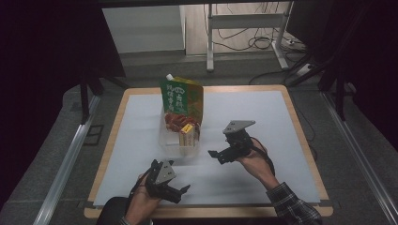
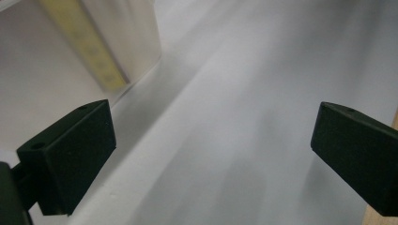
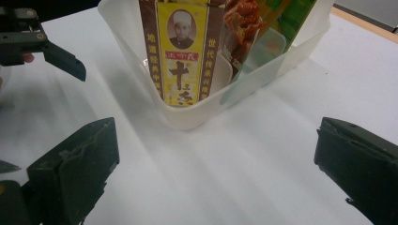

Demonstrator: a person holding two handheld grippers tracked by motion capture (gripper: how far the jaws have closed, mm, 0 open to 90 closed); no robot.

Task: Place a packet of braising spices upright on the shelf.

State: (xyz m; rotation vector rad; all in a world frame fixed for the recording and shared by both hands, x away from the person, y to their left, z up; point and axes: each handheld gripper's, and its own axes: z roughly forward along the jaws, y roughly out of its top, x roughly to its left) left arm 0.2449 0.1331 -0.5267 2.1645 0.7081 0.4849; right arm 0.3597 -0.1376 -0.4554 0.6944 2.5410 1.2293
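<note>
Clear plastic tub (image 1: 174, 140), mid-table, is holding the yellow box (image 1: 187, 134) and green pouch (image 1: 182, 97). Right gripper (image 1: 217, 156) and left gripper (image 1: 182, 192) are both gaping, empty. Risk: knocking the tall pouch over.

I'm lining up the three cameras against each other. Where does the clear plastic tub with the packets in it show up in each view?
High view: the clear tub sits mid-table, ahead of both grippers.
Left gripper view: its blurred corner is at top left.
Right gripper view: the tub is at top centre, beyond the jaws.
Shared landmark: the yellow box standing in it.
</note>
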